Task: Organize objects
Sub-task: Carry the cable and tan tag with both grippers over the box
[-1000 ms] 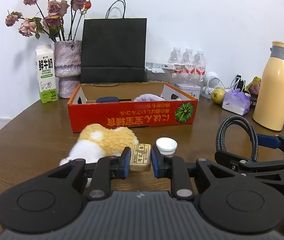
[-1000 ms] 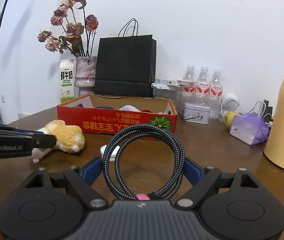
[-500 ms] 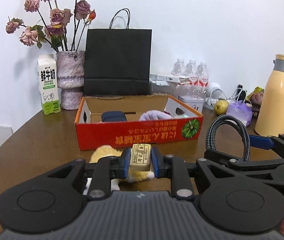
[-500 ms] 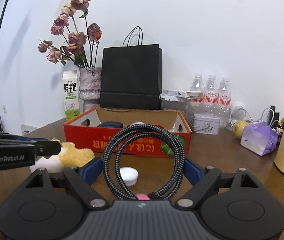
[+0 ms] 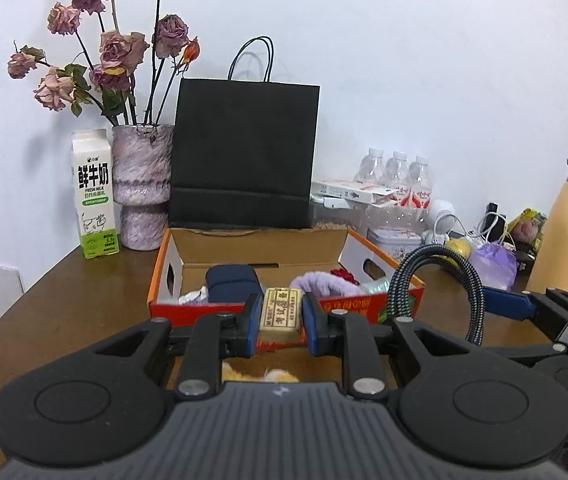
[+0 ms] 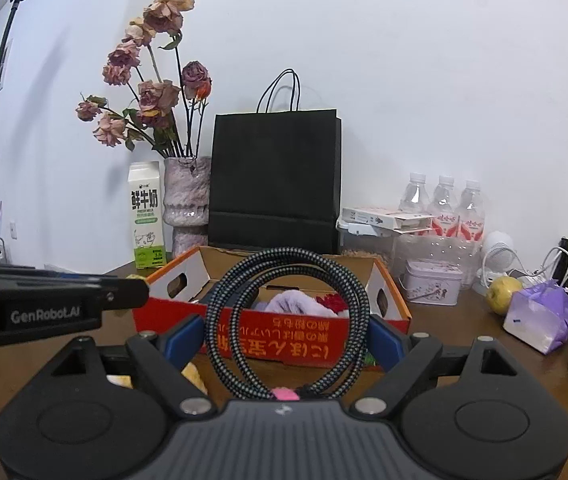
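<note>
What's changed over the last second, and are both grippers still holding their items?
Both grippers rose and advanced toward the red box, so the plush toy has slipped low in both views. The left gripper still clamps the eraser; the right gripper still holds the coiled cable. Nothing released.

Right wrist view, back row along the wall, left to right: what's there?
Milk carton → vase of dried roses → black paper bag → three water bottles → small white fan.
</note>
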`<state>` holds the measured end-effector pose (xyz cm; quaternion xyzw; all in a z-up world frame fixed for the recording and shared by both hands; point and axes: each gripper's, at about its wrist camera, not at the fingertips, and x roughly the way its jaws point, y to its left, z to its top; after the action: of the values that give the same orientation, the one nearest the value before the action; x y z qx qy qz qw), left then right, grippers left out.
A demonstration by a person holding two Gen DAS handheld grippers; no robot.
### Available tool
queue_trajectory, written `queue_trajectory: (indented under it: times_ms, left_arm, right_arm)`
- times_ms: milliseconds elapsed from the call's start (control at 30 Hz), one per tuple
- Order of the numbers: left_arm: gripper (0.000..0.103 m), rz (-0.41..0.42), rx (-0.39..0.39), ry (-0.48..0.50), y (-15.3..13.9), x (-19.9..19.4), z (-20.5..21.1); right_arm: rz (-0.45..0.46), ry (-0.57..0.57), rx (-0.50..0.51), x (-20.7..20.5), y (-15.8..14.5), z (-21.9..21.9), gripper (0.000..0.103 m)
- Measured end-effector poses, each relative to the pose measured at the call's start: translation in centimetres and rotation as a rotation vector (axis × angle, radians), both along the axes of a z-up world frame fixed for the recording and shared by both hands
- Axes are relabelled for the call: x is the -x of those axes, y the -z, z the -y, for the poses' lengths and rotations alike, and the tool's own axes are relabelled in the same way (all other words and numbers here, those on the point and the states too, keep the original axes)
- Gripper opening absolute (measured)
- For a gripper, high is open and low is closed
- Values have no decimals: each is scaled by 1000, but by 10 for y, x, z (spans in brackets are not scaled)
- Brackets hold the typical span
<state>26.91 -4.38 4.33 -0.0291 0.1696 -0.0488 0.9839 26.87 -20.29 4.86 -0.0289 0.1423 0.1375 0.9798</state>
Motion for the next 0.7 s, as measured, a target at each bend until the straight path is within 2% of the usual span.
queue_trajectory:
  times_ms: [700]
  left_arm:
    - [22, 11, 42, -27, -18, -80, -19]
  right_arm:
    - [0, -16, -50, -82, -7, -19, 86]
